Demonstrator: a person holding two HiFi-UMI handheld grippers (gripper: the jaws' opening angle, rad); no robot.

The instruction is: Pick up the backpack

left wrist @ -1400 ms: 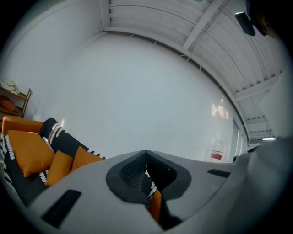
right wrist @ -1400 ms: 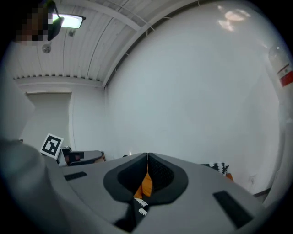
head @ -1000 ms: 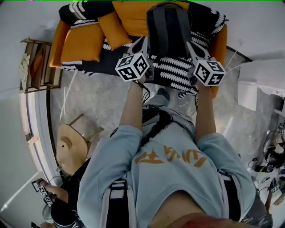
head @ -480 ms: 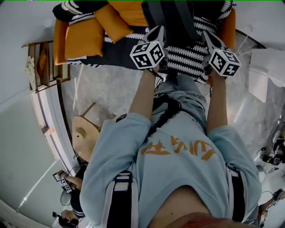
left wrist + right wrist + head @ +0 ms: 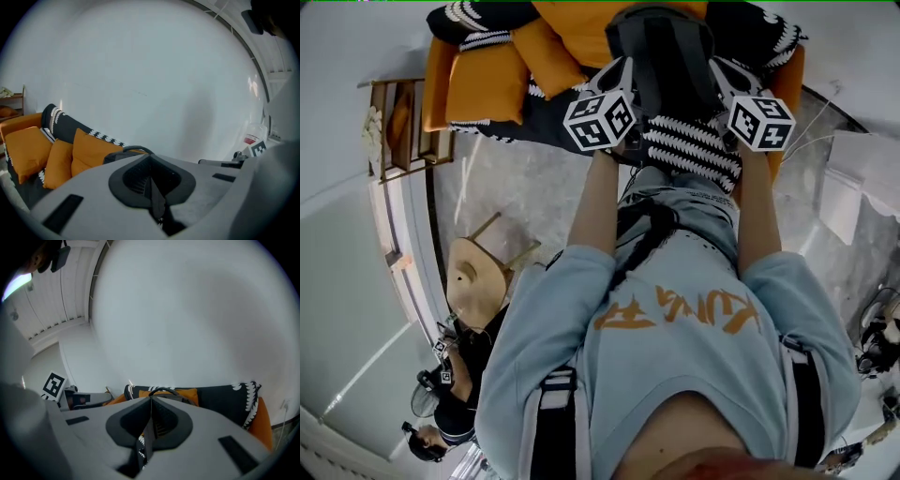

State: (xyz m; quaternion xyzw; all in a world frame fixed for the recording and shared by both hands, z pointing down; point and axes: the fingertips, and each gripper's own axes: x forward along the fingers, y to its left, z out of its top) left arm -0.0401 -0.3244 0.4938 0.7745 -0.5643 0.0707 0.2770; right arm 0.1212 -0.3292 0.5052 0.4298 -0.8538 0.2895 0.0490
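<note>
2 grippers, L gripper [image 5: 626,67] + R gripper [image 5: 719,67], jaws clamped on backpack [image 5: 661,42]; backpack over sofa [image 5: 439,80] seat near front edge; bare floor [image 5: 525,197] adj.

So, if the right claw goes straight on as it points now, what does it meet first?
Probably the backpack: its top shows just beyond the tips of the shut right claw, with the sofa behind. How near it is, I cannot tell.

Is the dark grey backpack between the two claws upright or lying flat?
Upright. The dark grey backpack has its arched carry handle at the very top in both gripper views.
</note>
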